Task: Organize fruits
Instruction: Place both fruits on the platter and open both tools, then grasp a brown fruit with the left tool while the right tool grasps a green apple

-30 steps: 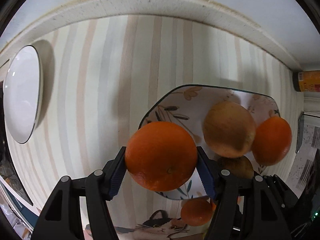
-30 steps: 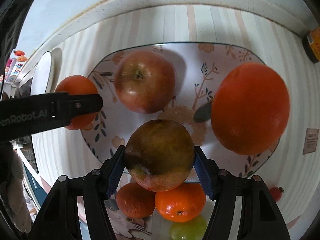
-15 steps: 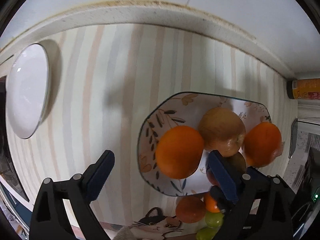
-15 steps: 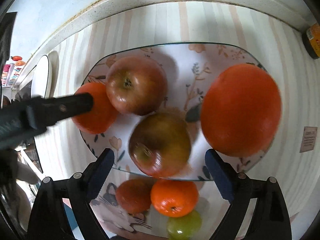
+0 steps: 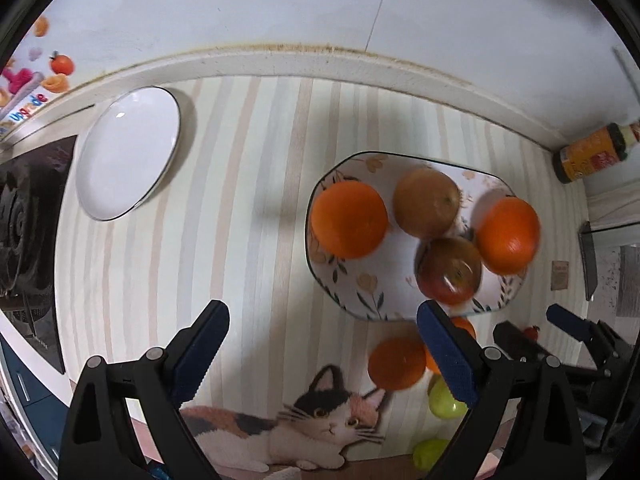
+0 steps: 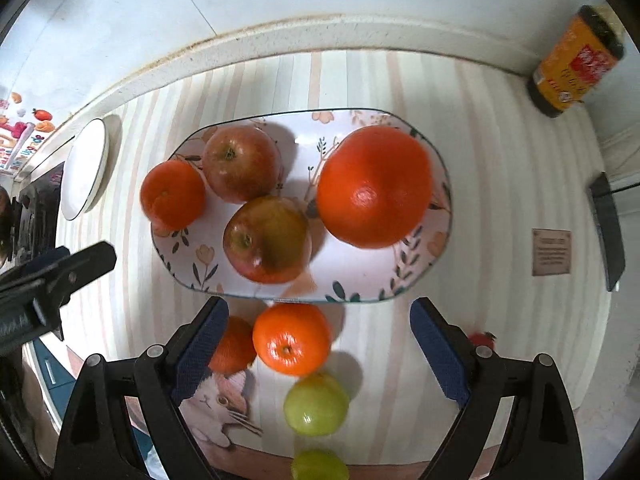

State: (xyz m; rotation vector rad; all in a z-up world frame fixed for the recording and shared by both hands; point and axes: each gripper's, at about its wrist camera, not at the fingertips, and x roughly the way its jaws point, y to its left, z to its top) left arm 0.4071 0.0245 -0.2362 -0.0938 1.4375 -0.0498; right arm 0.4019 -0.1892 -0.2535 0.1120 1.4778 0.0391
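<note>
Both of my tools are empty. Left hand-held gripper (image 5: 322,344): jaws wide apart, nothing between them, hovering over the striped desk (image 5: 248,200). Right hand-held gripper (image 6: 318,346): jaws also spread, nothing clamped.

Under the right one, between the fingers: a mandarin (image 6: 292,338) on the desk just at 6 o'clock of the floral plate (image 6: 424,264). A second mandarin (image 6: 234,346) sits touching it at its 9 o'clock, partly behind my left finger. Two green grapes-or-limes, can't tell which: one (image 6: 316,404) at 6 o'clock of the mandarin, another (image 6: 318,466) at the frame's bottom edge. Small red fruit (image 6: 482,338) at 3 o'clock, mostly hidden by my right finger.

On the plate: big orange (image 6: 374,186) at 3 o'clock, small orange (image 6: 172,194) at 9 o'clock, two apples, one (image 6: 240,164) at the far side, one (image 6: 268,238) near the front rim.

White plate (image 5: 128,152) is bare, well apart at 10 o'clock in the left view.

Handling guess: mandarins are light, soft-skinned, round, so they'll roll. Take across the equator, gentle squeeze. Green ones look slick and small, so centre them deep in the pads.
</note>
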